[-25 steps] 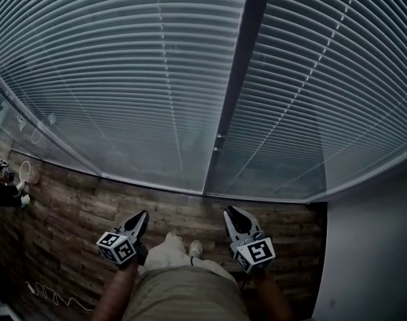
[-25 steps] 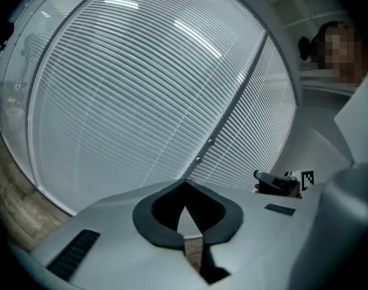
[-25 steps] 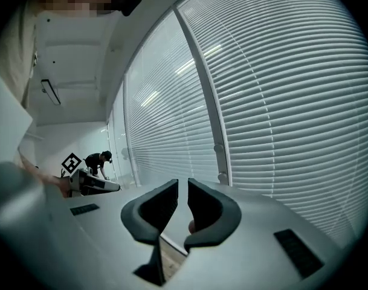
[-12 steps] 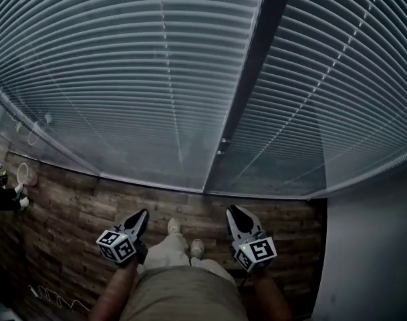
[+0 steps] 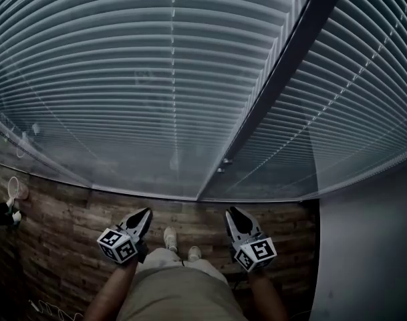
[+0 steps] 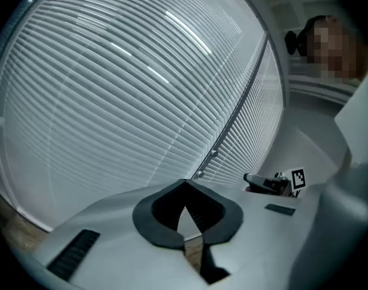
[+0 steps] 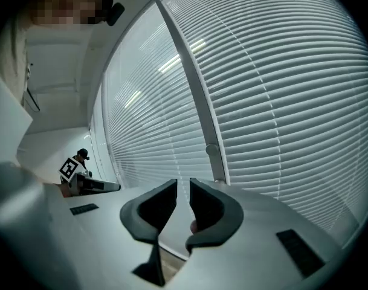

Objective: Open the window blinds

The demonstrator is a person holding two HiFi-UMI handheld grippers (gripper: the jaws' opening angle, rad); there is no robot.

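Khaki trousers [image 5: 183,294] and white shoes [image 5: 170,238]

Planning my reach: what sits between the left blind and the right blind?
A dark upright window post with a small knob, between left blind and right blind, clearest in the head view.

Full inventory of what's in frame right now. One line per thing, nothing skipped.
blinds: two, pale grey, lowered, either side of the post
window post: one, dark, between the blinds
floor: brown wood planks, below the window
wall: grey, right side
floor clutter: small pale and dark items, far left edge; too small to name
cable: one, pale, floor at bottom left
shoes: two, pale, between the grippers
trousers: khaki, bottom centre
forearms: two, behind the grippers
left gripper: grey, shut, empty
right gripper: grey, shut, empty
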